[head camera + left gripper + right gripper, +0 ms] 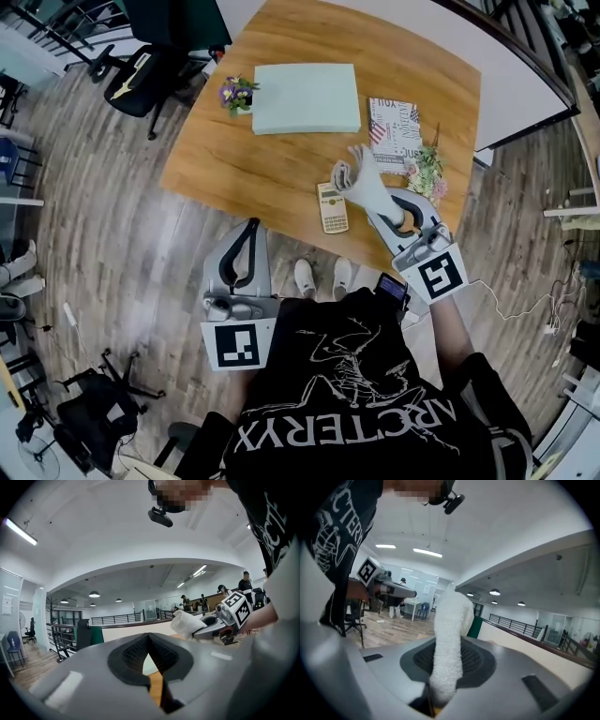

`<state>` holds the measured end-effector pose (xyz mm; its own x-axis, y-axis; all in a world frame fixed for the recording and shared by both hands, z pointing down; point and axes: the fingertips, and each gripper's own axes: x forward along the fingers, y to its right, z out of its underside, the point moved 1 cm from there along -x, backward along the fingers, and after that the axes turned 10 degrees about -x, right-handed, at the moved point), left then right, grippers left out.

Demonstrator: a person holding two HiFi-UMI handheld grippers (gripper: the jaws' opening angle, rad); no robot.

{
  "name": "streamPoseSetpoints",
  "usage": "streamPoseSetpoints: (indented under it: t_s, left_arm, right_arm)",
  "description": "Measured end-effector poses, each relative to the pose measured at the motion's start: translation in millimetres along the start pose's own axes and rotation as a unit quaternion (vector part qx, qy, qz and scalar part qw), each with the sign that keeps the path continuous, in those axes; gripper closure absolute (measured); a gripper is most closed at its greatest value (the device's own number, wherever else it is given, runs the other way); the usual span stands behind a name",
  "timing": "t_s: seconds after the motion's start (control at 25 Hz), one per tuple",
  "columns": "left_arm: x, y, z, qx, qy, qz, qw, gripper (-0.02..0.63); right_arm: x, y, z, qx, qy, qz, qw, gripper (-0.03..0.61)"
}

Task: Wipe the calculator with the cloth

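A cream calculator (332, 207) lies flat near the front edge of the wooden table (281, 178). Just to its right, my right gripper (386, 204) is shut on a white cloth (361, 178), which hangs bunched above the table, close to the calculator's upper right corner. In the right gripper view the cloth (447, 639) stands pinched between the jaws. The left gripper view also shows the cloth (186, 623), off to the right. My left gripper (253, 225) is held off the table, over the floor by the front edge, shut and empty, its pads (140, 651) meeting at the tip.
On the table behind are a pale green folder (307, 97), a small flower pot (236, 94), a patterned card (395, 129) and a dried-flower bunch (427, 173). Black office chairs (141, 75) stand at the far left. A white desk (525, 84) adjoins on the right.
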<state>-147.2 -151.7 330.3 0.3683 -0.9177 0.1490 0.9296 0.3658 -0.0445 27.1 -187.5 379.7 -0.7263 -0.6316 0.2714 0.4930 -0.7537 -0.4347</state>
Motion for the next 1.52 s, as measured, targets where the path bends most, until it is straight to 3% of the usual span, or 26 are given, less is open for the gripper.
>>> streamPoseSetpoints:
  t_s: [0.16, 0.32, 0.72, 0.92, 1.04, 1.24, 1.52]
  left_arm:
    - [-4, 5, 1, 0.002, -0.004, -0.022, 0.9998, 0.604]
    - [-16, 8, 3, 0.005, -0.013, -0.045, 0.9989, 0.604]
    - [-51, -3, 2, 0.014, -0.021, -0.108, 0.9938, 0.604]
    - [-59, -3, 4, 0.020, -0.024, -0.122, 0.9921, 0.604]
    - [-58, -2, 4, 0.021, -0.024, -0.124, 0.9918, 0.604]
    - [-60, -1, 5, 0.024, -0.019, -0.126, 0.9916, 0.604]
    - [-53, 0, 3, 0.025, -0.016, -0.116, 0.9928, 0.604]
  right_arm:
    - [33, -7, 28, -0.043, -0.036, -0.059, 0.997, 0.486]
    - [78, -24, 72, -0.124, -0.083, -0.131, 0.980, 0.488]
    - [160, -74, 215, -0.254, -0.226, -0.263, 0.903, 0.488]
    - [174, -94, 252, -0.269, -0.260, -0.302, 0.877, 0.486]
    - [177, -103, 261, -0.271, -0.265, -0.316, 0.870, 0.486]
    - [175, -107, 264, -0.257, -0.265, -0.319, 0.873, 0.486]
    - [160, -123, 259, -0.257, -0.259, -0.343, 0.866, 0.486]
